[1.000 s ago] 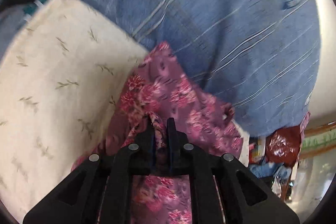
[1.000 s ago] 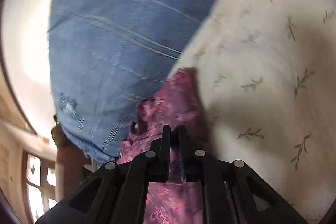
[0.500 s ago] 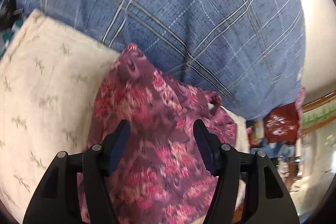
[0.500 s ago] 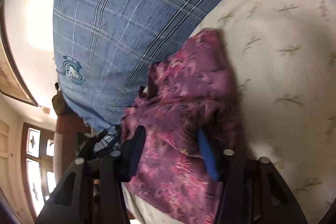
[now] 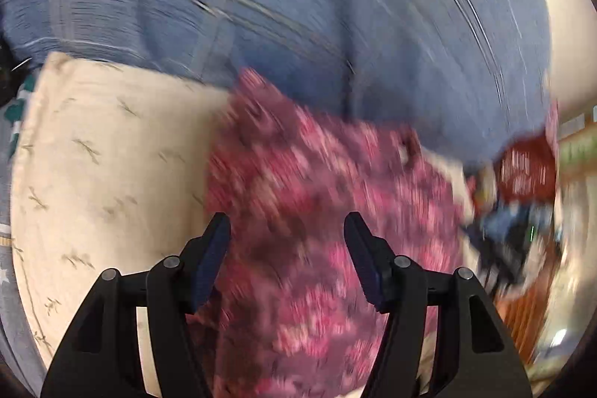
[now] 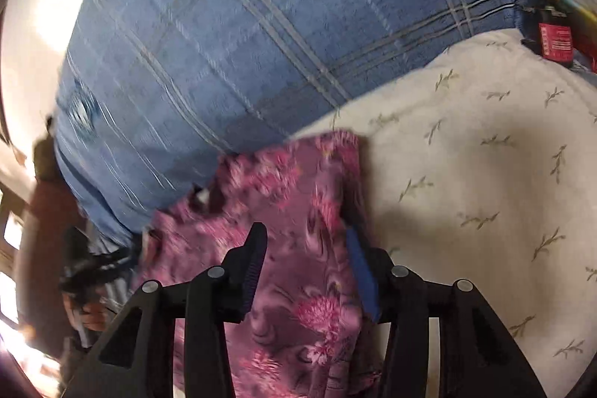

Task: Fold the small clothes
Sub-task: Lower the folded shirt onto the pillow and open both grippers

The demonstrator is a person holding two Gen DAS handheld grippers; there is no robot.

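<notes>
Beyond both of my grippers, the blue checked blanket filled the far field. Nearer, the cream leaf-print cloth lay to the right of my right gripper and to the left of my left gripper. The purple floral garment lay on that cream cloth, directly beneath and ahead of both grippers, its far edge touching the blanket. My left gripper stood wide, its fingers apart from the garment below them. My right gripper's jaws were opening, the garment between them but not pinched. Far right of the right gripper stood a dark bottle with a red label. The left view was motion-blurred.
</notes>
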